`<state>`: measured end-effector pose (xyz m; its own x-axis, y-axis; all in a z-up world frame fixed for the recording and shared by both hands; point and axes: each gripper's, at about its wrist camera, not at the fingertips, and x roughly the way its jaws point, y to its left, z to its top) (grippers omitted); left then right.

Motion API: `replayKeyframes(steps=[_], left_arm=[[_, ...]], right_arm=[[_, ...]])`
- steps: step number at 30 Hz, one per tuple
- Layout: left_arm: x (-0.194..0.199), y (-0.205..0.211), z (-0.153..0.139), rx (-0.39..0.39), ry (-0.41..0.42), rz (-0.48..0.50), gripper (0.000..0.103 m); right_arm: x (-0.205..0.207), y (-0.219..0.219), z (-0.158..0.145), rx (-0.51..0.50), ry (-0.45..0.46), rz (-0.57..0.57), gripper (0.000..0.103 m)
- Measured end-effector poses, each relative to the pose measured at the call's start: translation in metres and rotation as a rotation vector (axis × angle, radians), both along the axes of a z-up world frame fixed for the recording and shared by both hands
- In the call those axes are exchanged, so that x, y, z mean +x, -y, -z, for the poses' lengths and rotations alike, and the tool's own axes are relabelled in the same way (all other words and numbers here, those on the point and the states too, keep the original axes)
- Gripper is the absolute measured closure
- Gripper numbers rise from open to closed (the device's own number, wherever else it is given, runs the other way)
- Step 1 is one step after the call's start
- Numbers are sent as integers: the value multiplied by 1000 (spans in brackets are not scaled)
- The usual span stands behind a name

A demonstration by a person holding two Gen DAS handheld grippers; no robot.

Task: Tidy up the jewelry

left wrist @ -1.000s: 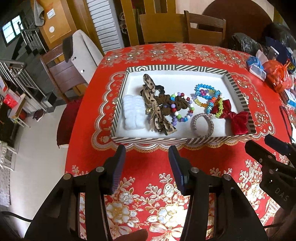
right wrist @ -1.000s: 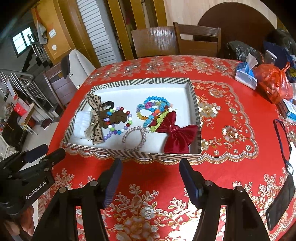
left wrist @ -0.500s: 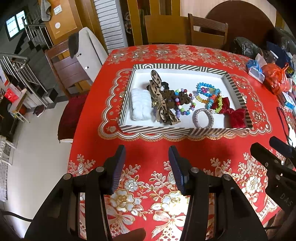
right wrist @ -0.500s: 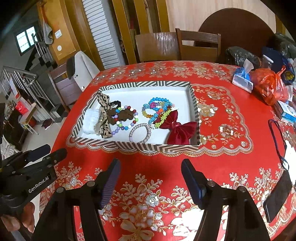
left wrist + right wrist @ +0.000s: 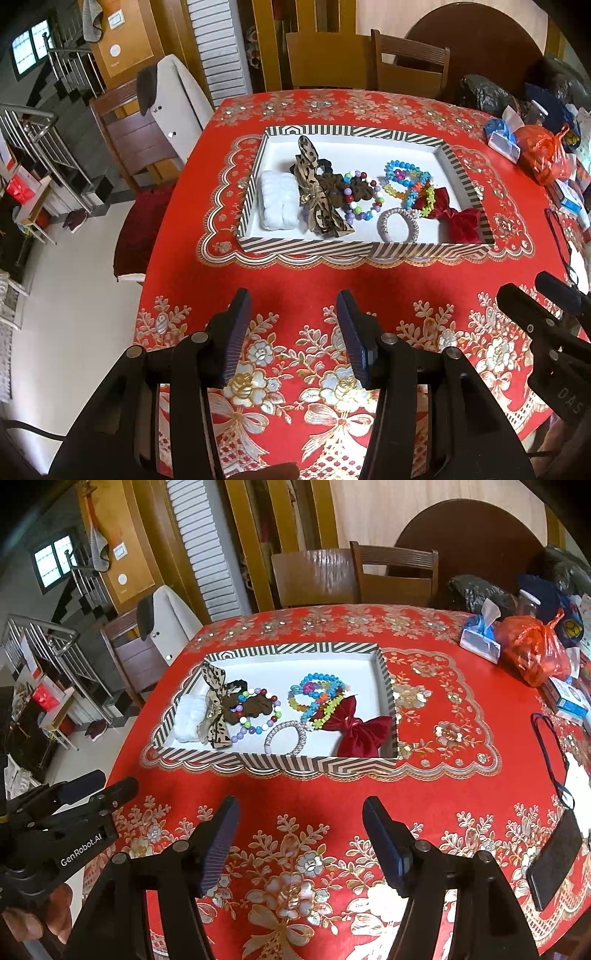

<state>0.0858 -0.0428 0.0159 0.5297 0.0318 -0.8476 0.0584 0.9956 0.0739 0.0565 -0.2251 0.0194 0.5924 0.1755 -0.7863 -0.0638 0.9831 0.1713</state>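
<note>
A striped tray [image 5: 362,249] with a white floor sits on the red floral tablecloth. In it lie a white scrunchie [image 5: 279,201], a leopard-print bow [image 5: 317,192], a multicoloured bead bracelet [image 5: 364,199] over a brown scrunchie, bright plastic bracelets [image 5: 406,181], a silver bracelet [image 5: 397,225] and a red velvet bow [image 5: 458,218]. My left gripper [image 5: 292,299] hovers open and empty over the cloth, short of the tray's near wall. Farther right, my right gripper [image 5: 301,805] is also open and empty. The same tray [image 5: 280,762] shows in the right wrist view.
A dark phone [image 5: 554,856] and a cord lie near the table's right edge. An orange bag [image 5: 532,653] and a tissue pack [image 5: 480,635] crowd the far right. Wooden chairs [image 5: 391,572] stand behind the table. The table's left edge drops to the floor.
Both grippers have drawn back from the tray, which now looks smaller and farther off. The right jaws stand slightly wider. The jewelry has not moved.
</note>
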Motion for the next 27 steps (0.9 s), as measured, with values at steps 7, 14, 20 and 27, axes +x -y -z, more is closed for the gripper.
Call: replayKeyframes(steps=[7, 14, 20, 27], left_arm=[[-4, -4, -1, 8, 2, 1, 56], [-7, -6, -1, 6, -5, 4, 56], [-8, -6, -1, 0, -7, 4, 56], [-7, -4, 1, -3, -16, 7, 56]], right_arm=[[-2, -6, -1, -2, 2, -12, 36], [-4, -9, -2, -8, 0, -21, 36], [-4, -8, -1, -11, -3, -15, 35], [-4, -9, 0, -15, -10, -21, 34]])
